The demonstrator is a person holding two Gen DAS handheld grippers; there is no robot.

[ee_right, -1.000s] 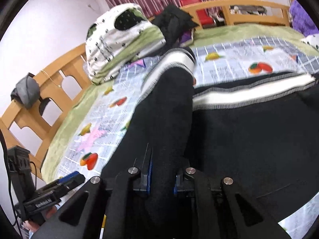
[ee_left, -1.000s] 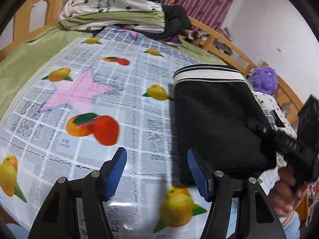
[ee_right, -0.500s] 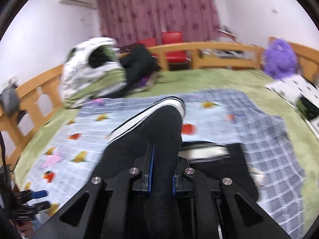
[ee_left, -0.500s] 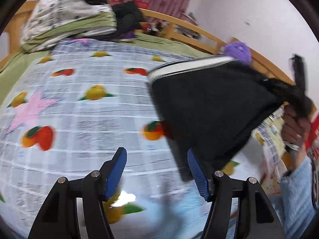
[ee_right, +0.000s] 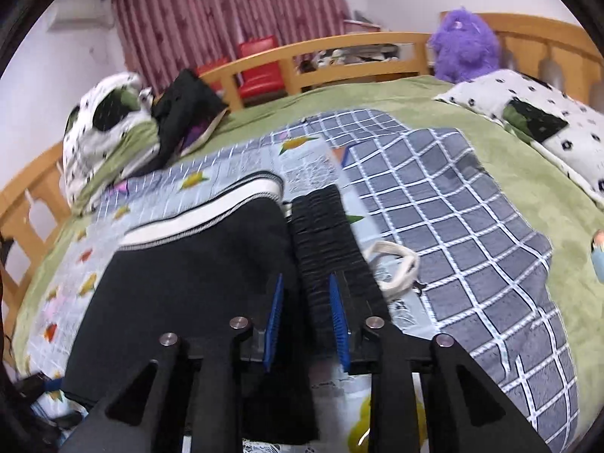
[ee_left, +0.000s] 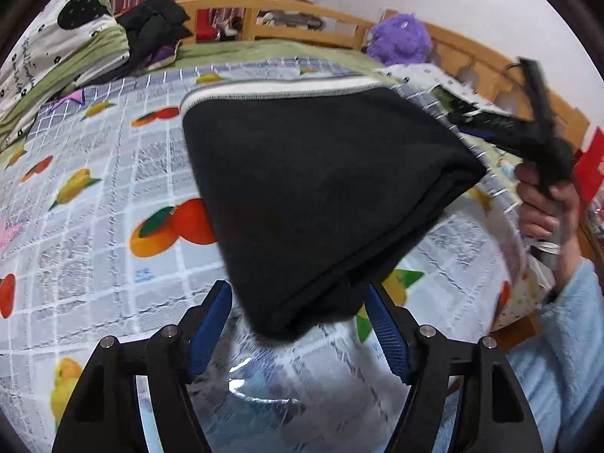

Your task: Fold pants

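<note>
Your right gripper [ee_right: 305, 321] has just been opening around the pants [ee_left: 321, 196]; your left gripper [ee_left: 298, 324] spreads wider, empty.

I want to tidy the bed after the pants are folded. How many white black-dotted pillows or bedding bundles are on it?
2: one dotted bundle at the bed's far left corner beside dark clothes, one dotted pillow at the right edge near the purple plush toy. Others may lie outside view.

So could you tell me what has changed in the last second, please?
The right gripper, which was clamped on a raised fold of the pants, has carried it over, and its jaws have just been opening, so the cloth now lies slack between them. The left gripper has also been opening, with nothing gripped. The bedding stayed put.
</note>
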